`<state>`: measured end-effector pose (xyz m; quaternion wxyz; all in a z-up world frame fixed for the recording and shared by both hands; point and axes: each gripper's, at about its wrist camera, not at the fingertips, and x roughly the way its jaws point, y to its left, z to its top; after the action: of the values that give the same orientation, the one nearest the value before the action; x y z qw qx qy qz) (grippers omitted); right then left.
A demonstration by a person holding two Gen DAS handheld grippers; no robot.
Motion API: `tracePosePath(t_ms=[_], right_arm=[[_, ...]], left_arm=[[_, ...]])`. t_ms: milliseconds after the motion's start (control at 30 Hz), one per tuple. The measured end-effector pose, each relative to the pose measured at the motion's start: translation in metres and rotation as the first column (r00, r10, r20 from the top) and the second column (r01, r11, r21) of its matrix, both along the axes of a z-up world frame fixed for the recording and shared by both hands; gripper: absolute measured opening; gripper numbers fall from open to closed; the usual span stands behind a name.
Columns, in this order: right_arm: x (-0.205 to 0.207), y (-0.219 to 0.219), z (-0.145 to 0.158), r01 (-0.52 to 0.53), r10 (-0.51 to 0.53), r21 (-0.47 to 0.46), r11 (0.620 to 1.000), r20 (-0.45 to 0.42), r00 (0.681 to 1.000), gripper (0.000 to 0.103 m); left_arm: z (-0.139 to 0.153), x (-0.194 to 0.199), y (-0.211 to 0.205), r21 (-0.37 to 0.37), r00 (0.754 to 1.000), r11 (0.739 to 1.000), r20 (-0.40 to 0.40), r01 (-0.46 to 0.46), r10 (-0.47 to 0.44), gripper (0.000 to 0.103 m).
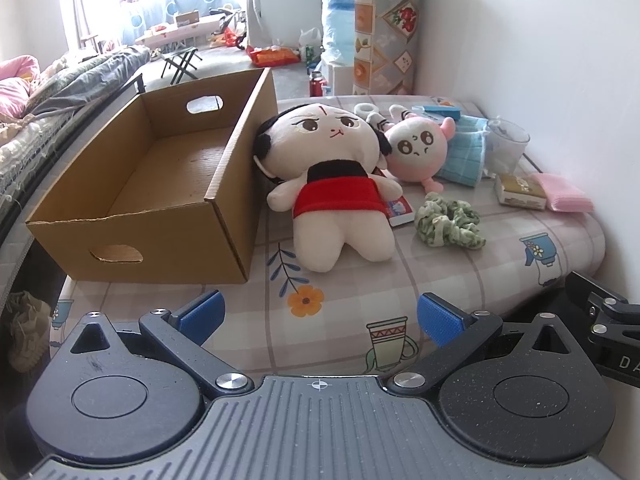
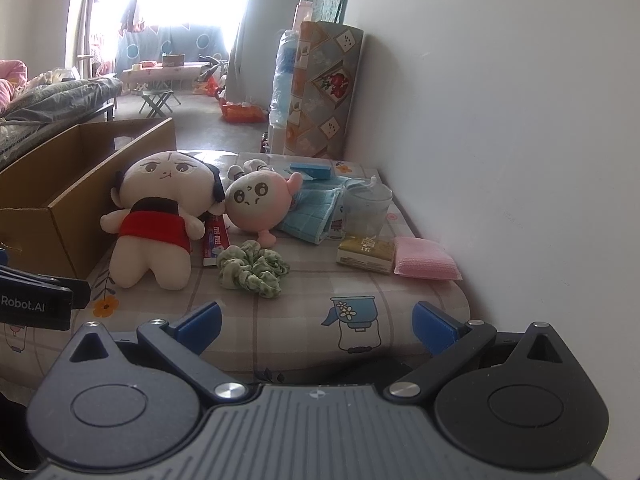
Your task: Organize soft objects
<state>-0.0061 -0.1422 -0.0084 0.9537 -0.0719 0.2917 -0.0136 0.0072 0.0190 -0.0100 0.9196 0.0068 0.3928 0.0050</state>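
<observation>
- The left gripper point(image 1: 318, 314) is hovering low over the near edge of the checked, cartoon-printed surface point(image 1: 360, 280), its jaws spread wide and holding nothing.
- The right gripper point(image 2: 316, 316) is hanging at the same near edge, jaws likewise released and empty.
- The open cardboard box point(image 1: 160, 184) is standing empty and serving as the landmark here; nothing soft is lying inside it yet.
- The big plush doll in the red dress point(image 1: 336, 184) is leaning with its head against the box's right wall, its legs pointing toward the grippers.
- The pink round plush point(image 1: 416, 150) is lying just beyond the doll on the side away from the box, touching the doll's head.
- The green scrunchie point(image 1: 448, 220) is resting farther from the box than the doll, near its feet.
- The blue cloth point(image 1: 464, 156) and the pink pad point(image 1: 560, 196) are lying well away from the box, toward the wall.
- A toothpaste carton point(image 1: 400, 210) is poking out from under the doll; a clear plastic cup point(image 1: 506, 146) and a small yellow packet point(image 1: 520, 192) are sitting near the far-side cloths.
- By my reading, sorting is only starting: both grippers are approaching, nothing picked.
- The next move is probably calling for the left gripper to advance, close on the doll's soft body and lift it over the box's wall.
</observation>
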Motion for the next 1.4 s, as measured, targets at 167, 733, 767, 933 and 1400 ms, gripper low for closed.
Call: tracePosePath(t_ms=[167, 733, 767, 933, 1400], right_arm=[[0.006, 0.004, -0.002, -0.009, 0.008, -0.002, 1.000, -0.007, 1.000, 0.103], [0.048, 0.004, -0.002, -0.065, 0.062, 0.142, 0.988, 0.026, 0.998, 0.103], [0.052, 0.004, -0.001, -0.065, 0.061, 0.146, 0.987, 0.032, 0.998, 0.103], [0.072, 0.002, 0.001, -0.064, 0.054, 0.165, 0.984, 0.063, 0.997, 0.103], [0.088, -0.085, -0.025, -0.043, -0.018, 0.443, 0.896, 0.133, 0.991, 0.103]], left_arm=[[-0.003, 0.004, 0.002, -0.001, 1.000, 1.000, -0.005, -0.003, 0.003, 0.103], [-0.007, 0.025, 0.020, 0.012, 0.997, 0.999, 0.068, 0.039, -0.040, 0.103], [-0.006, 0.027, 0.020, 0.016, 0.996, 0.999, 0.080, 0.046, -0.047, 0.103], [-0.002, 0.040, 0.018, 0.024, 0.987, 0.994, 0.115, 0.108, -0.110, 0.103], [-0.014, 0.080, -0.026, -0.108, 0.921, 0.919, 0.132, 0.380, -0.365, 0.100]])
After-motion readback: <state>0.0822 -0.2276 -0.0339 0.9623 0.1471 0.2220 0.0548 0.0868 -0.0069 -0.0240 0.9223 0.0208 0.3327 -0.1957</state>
